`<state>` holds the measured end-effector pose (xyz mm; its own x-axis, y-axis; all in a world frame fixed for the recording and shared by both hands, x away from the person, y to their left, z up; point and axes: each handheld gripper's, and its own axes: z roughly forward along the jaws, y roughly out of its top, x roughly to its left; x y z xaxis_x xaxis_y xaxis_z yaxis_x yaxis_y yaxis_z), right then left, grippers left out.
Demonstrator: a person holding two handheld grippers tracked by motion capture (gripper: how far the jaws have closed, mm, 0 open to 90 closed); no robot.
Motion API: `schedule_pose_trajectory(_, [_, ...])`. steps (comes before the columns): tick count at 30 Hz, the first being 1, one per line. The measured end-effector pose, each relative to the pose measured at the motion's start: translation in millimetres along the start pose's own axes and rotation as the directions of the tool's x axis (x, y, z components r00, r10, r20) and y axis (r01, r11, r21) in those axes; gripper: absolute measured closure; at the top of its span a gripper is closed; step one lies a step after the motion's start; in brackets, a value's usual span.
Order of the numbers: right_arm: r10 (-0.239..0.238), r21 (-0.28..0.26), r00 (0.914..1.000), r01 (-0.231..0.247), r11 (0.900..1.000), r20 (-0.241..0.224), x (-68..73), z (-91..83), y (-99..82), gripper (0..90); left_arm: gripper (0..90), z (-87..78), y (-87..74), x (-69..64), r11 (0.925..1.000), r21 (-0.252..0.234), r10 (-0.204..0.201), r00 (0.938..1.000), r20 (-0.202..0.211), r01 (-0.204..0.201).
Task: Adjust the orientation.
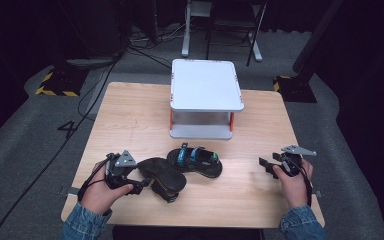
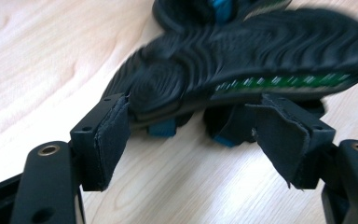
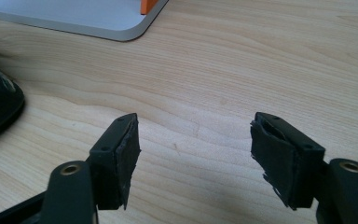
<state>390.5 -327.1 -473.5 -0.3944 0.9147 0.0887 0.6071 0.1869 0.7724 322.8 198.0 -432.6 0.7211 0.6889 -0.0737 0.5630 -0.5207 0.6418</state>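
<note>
Left gripper [image 2: 193,140] fingers spread wide — overturned sandal [image 2: 261,56] between, grip unclear, right gripper [image 3: 193,154] fingers apart — empty

Looks like a recording lab or studio: black curtains [image 1: 25,30], grey carpet [image 1: 30,130] with hazard-taped stand feet [image 1: 56,82], loose cables [image 1: 87,95], a lone wooden table [image 1: 130,115].

High view looks down from overhead; gripper views sit low, sharing the table [image 1: 130,120].
</note>
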Motion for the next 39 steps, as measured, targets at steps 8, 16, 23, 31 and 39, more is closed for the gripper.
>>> schedule_pose_trajectory(8, [0.002, 0.012, 1.0, -0.002, 0.9999, -0.008, 0.8, 1.8, -0.8, 32.7, 25.0, 10.0, -3.6, 1.2, 0.9994, 0.02, 0.029, 0.9991, -0.032, -0.028])
schedule_pose_trajectory(16, [-0.004, 0.018, 0.9999, 0.004, 0.9998, -0.011, 1.0, 3.1, -1.4, 32.2, 20.4, 27.6, -3.7, 3.0, 0.9957, 0.049, 0.083, 0.9922, -0.093, -0.078])
schedule_pose_trajectory(23, [-0.004, 0.024, 0.9999, 0.004, 0.9997, -0.013, 1.1, 3.5, -2.7, 32.0, 22.4, 31.8, -4.4, 8.2, 0.9961, 0.013, 0.089, 0.9894, -0.115, -0.088])
schedule_pose_trajectory(31, [-0.005, 0.029, 0.9998, 0.005, 0.9996, -0.019, -0.2, 3.3, -5.3, 32.0, 22.4, 51.1, -5.4, 8.9, 0.9816, -0.007, 0.188, 0.9721, -0.14, -0.191])
schedule_pose_trajectory(39, [0.004, 0.034, 0.9998, -0.004, 0.9994, -0.02, -0.8, 2.8, -7.2, 32.0, 32.7, 50.1, -7.5, 13.1, 0.9729, -0.018, 0.226, 0.9632, -0.146, -0.231])
